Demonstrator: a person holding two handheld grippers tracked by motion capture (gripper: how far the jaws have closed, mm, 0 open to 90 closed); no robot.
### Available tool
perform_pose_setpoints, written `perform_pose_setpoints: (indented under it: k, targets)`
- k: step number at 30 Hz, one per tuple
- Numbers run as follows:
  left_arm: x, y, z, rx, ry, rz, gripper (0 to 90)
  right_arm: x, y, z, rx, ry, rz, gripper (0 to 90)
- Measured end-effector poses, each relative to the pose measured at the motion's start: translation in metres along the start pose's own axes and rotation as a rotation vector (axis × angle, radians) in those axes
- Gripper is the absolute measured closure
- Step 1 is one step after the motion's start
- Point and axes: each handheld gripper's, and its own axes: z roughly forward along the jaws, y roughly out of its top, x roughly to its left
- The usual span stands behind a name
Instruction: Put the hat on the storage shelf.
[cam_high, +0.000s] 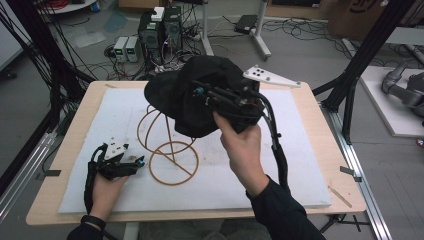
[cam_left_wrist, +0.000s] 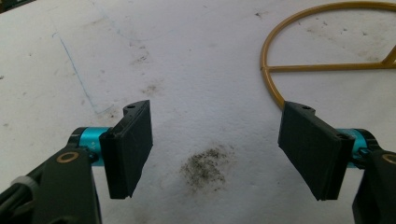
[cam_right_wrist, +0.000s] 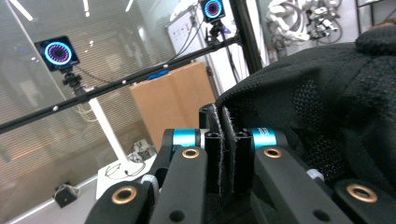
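Note:
A black cap (cam_high: 192, 95) hangs over the top of a gold wire stand (cam_high: 170, 147) at the middle of the white mat. My right gripper (cam_high: 200, 92) is shut on the cap's fabric; in the right gripper view the black jaws pinch the cap's edge (cam_right_wrist: 223, 126) and the cap (cam_right_wrist: 327, 93) bulges to the right. My left gripper (cam_high: 141, 161) rests low on the mat beside the stand's round base, open. In the left gripper view its pads (cam_left_wrist: 130, 147) stand wide apart over the stained mat with nothing between them, the stand's base ring (cam_left_wrist: 280, 70) just beyond.
The white foam mat (cam_high: 75, 190) covers a wooden table (cam_high: 45, 210). Black frame posts (cam_high: 360, 65) stand at the right and left sides. Power boxes and cables (cam_high: 150, 40) lie on the floor behind the table.

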Motion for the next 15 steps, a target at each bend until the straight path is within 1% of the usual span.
perform_pose_setpoints:
  k: [5, 8, 9, 11, 13, 15]
  targets:
    - [0.001, 0.0, -0.001, -0.001, -0.01, -0.002, 26.3, 0.006, -0.01, 0.023, 0.03, 0.03, -0.024, 88.8]
    - [0.0, 0.0, -0.001, -0.007, -0.008, -0.006, 26.3, 0.008, -0.015, 0.034, 0.046, 0.04, -0.032, 88.7]
    - [0.001, 0.0, -0.001, -0.01, -0.012, -0.007, 26.3, 0.009, -0.017, 0.037, 0.055, 0.039, -0.034, 88.7]
    - [0.001, -0.001, -0.002, -0.022, -0.005, -0.017, 26.3, 0.009, -0.021, 0.043, 0.074, 0.042, -0.045, 88.7]
    - [0.002, -0.001, -0.003, -0.028, 0.001, -0.024, 26.3, 0.01, -0.024, 0.047, 0.084, 0.034, -0.058, 88.6]
    - [0.003, -0.001, -0.004, -0.031, 0.004, -0.028, 26.4, 0.009, -0.027, 0.051, 0.096, 0.036, -0.06, 88.7]
